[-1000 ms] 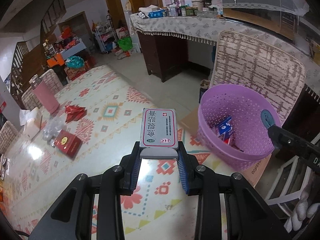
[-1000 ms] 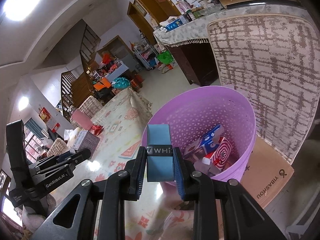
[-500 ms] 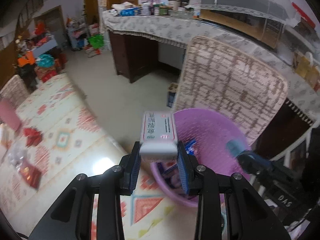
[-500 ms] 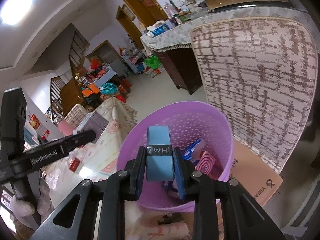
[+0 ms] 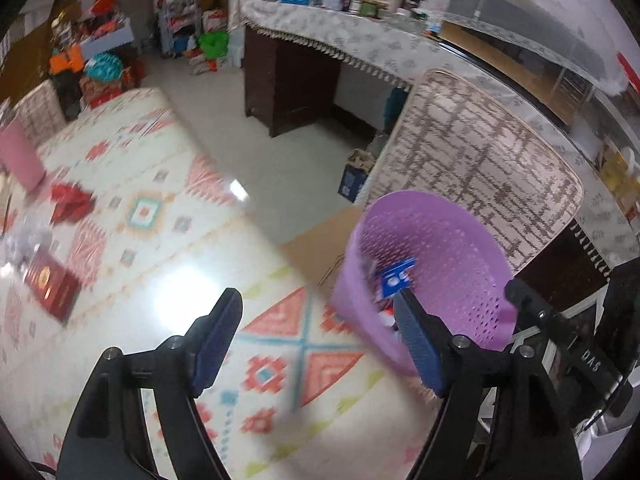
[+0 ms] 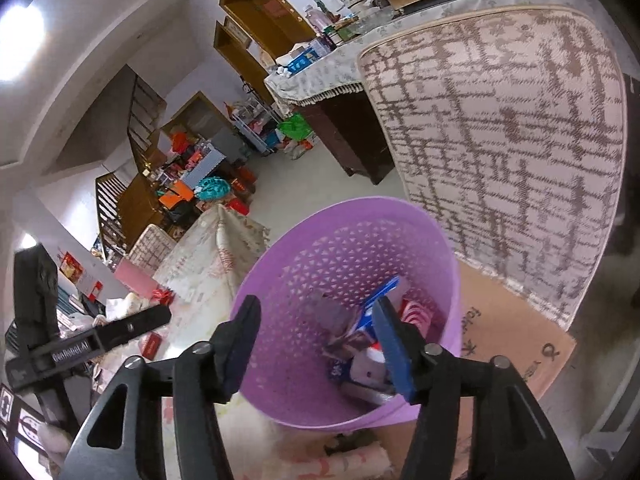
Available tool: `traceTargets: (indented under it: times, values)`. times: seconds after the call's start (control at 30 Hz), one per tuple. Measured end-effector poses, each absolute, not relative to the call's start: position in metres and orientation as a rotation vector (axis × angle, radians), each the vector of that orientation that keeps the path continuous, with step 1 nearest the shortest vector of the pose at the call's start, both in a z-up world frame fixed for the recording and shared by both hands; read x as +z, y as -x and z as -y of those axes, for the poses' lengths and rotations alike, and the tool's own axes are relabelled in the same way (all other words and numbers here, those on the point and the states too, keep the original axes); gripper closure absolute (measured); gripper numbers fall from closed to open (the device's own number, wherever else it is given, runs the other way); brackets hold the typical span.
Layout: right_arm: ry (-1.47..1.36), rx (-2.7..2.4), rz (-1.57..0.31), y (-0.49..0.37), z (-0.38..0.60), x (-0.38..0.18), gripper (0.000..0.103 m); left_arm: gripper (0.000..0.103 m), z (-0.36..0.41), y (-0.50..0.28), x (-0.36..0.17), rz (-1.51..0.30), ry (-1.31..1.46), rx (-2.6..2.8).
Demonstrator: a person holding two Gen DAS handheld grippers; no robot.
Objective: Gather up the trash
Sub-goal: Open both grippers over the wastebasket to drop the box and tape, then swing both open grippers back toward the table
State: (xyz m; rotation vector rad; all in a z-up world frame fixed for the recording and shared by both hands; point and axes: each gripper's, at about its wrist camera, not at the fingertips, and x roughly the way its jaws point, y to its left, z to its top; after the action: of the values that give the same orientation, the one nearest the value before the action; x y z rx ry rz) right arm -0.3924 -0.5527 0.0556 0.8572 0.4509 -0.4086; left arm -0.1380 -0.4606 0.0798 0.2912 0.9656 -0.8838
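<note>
moved: both boxes gone from jaws, dropped in bin (image 6: 352, 264) | left gripper (image 5: 316, 316) spread, empty | right gripper (image 6: 316, 324) spread, empty, over bin | next: red box (image 5: 52, 288) on mat, far left, left gripper nearer

The basket (image 6: 344, 248) stands on a flat sheet of cardboard (image 6: 516, 336) on the floor, in front of a chair back (image 6: 504, 128) and to the right of the tabletop (image 5: 168, 248). Inside it lie several boxes (image 6: 360, 336) in a heap at the bottom. The right tool (image 6: 316, 320) hangs over the basket's near rim, the left tool (image 5: 320, 316) over the tabletop's edge beside it. On the tabletop's far left lie a flat box (image 5: 50, 286) and a crumpled wrapper (image 5: 72, 200). A cloth-covered counter (image 5: 360, 36) stands behind the chair.
</note>
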Motion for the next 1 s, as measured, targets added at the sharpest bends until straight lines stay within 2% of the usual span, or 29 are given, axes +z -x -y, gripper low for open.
traceTargets:
  times: [0.27, 0.77, 1.0]
  values:
    - [-0.814, -0.324, -0.452, 0.361, 0.508, 0.067, 0.023, 0.026, 0.38, 0.109, 0.07, -1.004, -0.203, -0.788]
    - [-0.706, -0.11, -0.655, 0.263, 0.404, 0.065, 0.018, 0.026, 0.224, 0.032, 0.041, -1.001, -0.096, -0.497]
    - [-0.681, -0.057, -0.712, 0.217, 0.374, 0.052, 0.018, 0.026, 0.207, -0.017, 0.028, -1.072, -0.015, -0.46]
